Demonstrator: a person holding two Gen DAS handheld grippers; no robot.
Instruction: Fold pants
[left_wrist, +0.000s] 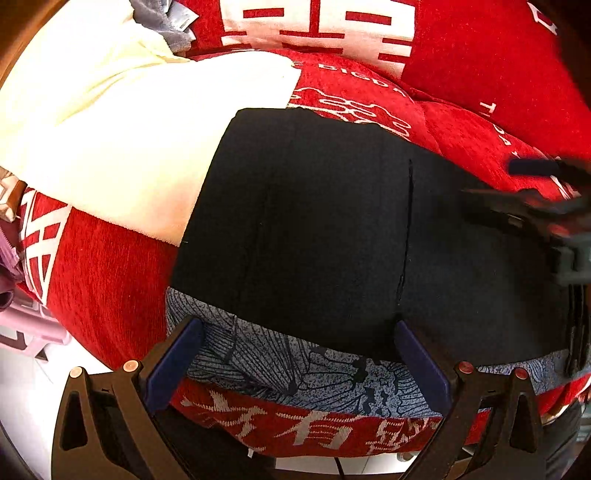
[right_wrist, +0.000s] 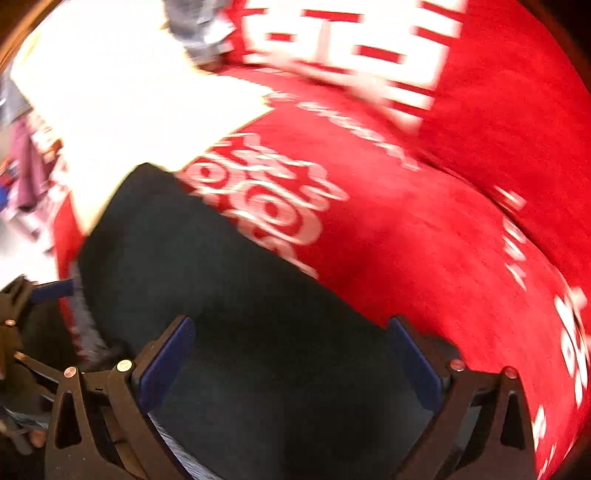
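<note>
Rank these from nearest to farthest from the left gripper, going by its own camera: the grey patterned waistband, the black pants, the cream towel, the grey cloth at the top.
From the left gripper:
1. Grey patterned waistband, between its fingers.
2. Black pants, just ahead.
3. Cream towel, ahead on the left.
4. Grey cloth, top left, farthest.

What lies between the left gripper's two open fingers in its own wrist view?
In the left wrist view, the left gripper frames the patterned blue-grey band along the near edge of the black pants, with the red cover just below.
</note>
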